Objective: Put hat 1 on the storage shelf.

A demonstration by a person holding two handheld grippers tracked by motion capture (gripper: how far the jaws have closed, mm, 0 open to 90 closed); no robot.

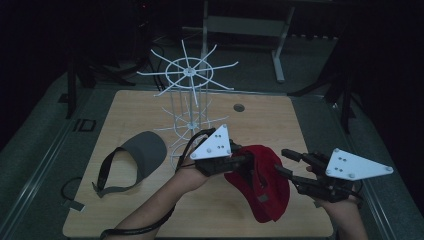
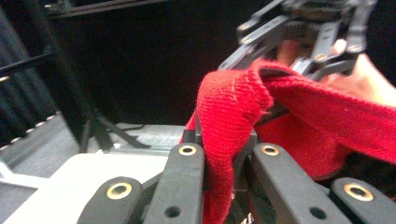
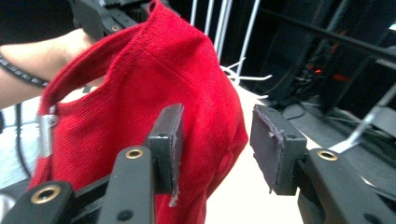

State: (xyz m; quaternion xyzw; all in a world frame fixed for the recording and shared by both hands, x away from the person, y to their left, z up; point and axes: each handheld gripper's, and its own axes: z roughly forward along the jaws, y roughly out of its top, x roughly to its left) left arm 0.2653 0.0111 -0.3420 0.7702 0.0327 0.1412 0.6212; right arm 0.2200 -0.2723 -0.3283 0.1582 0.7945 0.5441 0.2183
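I'm gripping the red cap (image 1: 260, 182) in my left tongs (image 1: 248, 159), right tongs (image 1: 280, 161) released at three o'clock, next nipping its edge.

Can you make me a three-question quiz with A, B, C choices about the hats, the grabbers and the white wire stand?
1. Where is the grey visor?
A. flat on the table, left of the rack
B. hanging on the rack
C. in the right gripper

2. What colour is the cap being held up?
A. blue
B. red
C. green

3. How do the right gripper's jaws stand?
A. clamped on the rack
B. clamped on the visor
C. apart, beside the cap

Answers:
1 A, it lies on the table beside the white wire rack.
2 B, red cloth sits pinched in the left gripper.
3 C, a gap shows between its pads.
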